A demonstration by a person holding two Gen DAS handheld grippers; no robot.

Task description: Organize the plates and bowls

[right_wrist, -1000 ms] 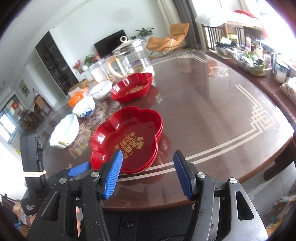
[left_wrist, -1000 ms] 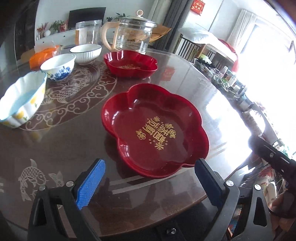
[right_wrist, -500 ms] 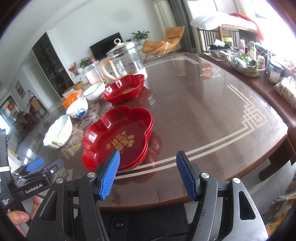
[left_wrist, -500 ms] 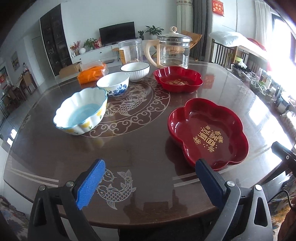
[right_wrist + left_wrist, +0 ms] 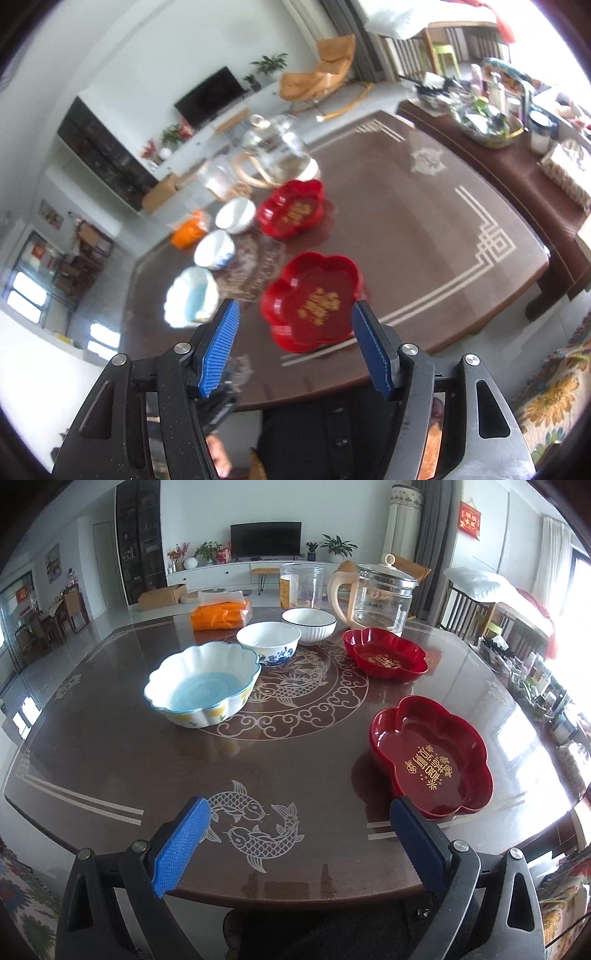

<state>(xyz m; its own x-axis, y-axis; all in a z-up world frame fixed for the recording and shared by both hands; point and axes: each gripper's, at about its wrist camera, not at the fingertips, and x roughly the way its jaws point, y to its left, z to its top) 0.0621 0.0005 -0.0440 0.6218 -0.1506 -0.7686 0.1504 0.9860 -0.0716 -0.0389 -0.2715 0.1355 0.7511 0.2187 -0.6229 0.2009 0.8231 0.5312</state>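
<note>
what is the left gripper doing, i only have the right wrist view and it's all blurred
Observer: The left gripper is open. Its blue fingers are spread above the near edge of the table, with nothing between them.
Operator: are the three bowls empty
Observer: As far as their insides show, yes: the scalloped bowl, the blue-patterned bowl and the ribbed white bowl hold nothing.
Operator: what's the orange blob behind them
Observer: An orange tissue pack with white tissue sticking out of the top.

Bright living room (image 5: 369, 524), wall-mounted television (image 5: 265, 539)
</note>
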